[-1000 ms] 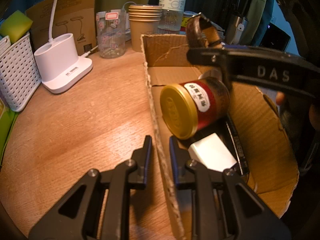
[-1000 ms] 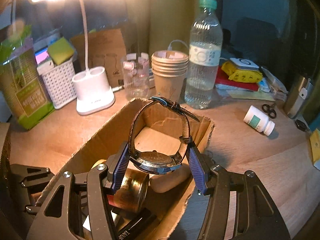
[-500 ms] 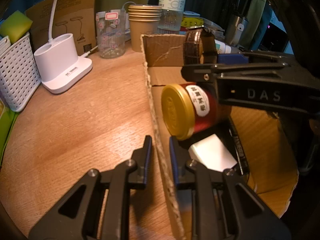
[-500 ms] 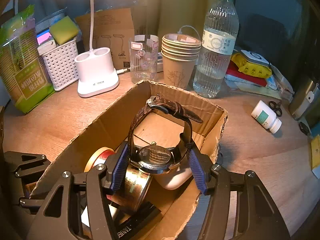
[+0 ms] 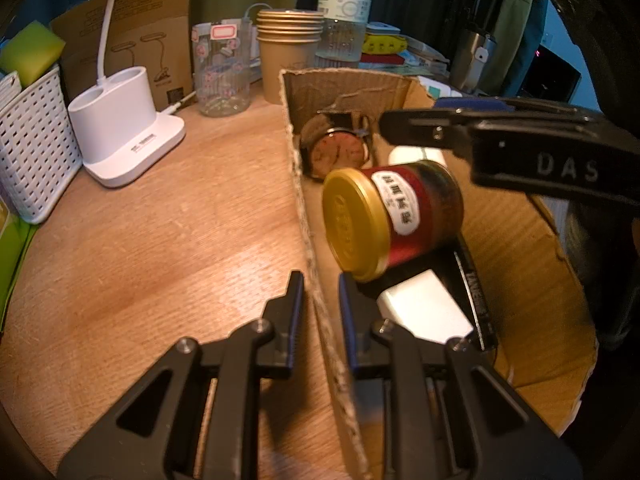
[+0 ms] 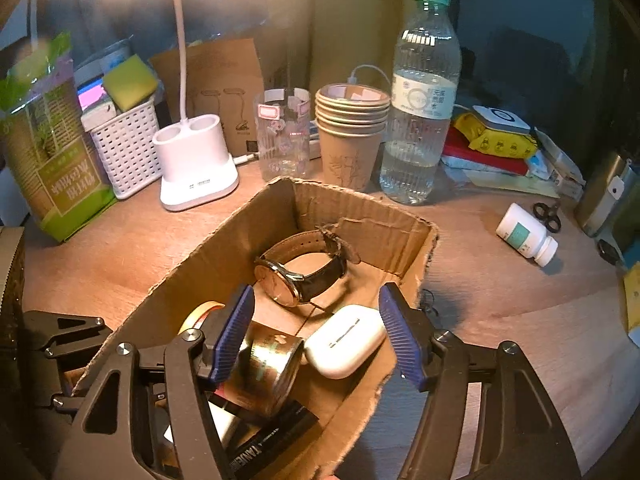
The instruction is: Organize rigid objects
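Watch laid in box, box wall pinned.
The cardboard box (image 5: 304,208) wall is clamped by the narrow left gripper (image 5: 320,300) for steadiness; the wristwatch (image 6: 300,268) lies mid-frame beyond the wide, empty right gripper (image 6: 316,332).

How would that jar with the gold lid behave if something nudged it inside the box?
The jar lies on its side, propped on a black box and a white block, so it would probably roll or slip off. Its round wall and metal lid look smooth, likely slippery to pinch. It looks like glass, so probably heavy for its size, and it might knock the watch.
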Demonstrator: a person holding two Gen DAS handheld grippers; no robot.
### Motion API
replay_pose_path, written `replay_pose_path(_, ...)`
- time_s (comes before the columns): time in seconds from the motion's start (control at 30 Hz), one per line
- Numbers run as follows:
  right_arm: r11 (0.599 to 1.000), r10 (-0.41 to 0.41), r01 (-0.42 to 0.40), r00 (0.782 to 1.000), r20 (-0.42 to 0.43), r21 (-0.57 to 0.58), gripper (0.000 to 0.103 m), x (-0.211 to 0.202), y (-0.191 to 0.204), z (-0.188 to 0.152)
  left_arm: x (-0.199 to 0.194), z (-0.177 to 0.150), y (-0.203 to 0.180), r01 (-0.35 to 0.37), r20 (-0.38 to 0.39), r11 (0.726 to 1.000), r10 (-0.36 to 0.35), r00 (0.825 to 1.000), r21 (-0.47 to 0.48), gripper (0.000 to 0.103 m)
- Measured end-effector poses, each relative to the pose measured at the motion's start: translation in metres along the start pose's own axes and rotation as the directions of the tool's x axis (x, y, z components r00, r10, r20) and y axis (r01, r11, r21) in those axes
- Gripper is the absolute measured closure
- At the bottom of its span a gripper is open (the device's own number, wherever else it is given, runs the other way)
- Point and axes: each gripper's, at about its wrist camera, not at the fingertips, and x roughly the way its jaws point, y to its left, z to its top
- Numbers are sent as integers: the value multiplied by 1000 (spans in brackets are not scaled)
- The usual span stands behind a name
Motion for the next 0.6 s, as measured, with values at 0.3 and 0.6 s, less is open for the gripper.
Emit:
replay_pose_path(0.3, 999, -24, 23, 999, 47, 36, 35, -16, -13, -1, 0, 0, 0, 0, 0, 1000, 0, 1000, 0, 84)
replay_pose_path(0.6, 995, -63, 56, 993, 96, 79, 35, -32, -31, -2, 0, 0, 0, 0, 0, 1000, 0, 1000, 0, 84)
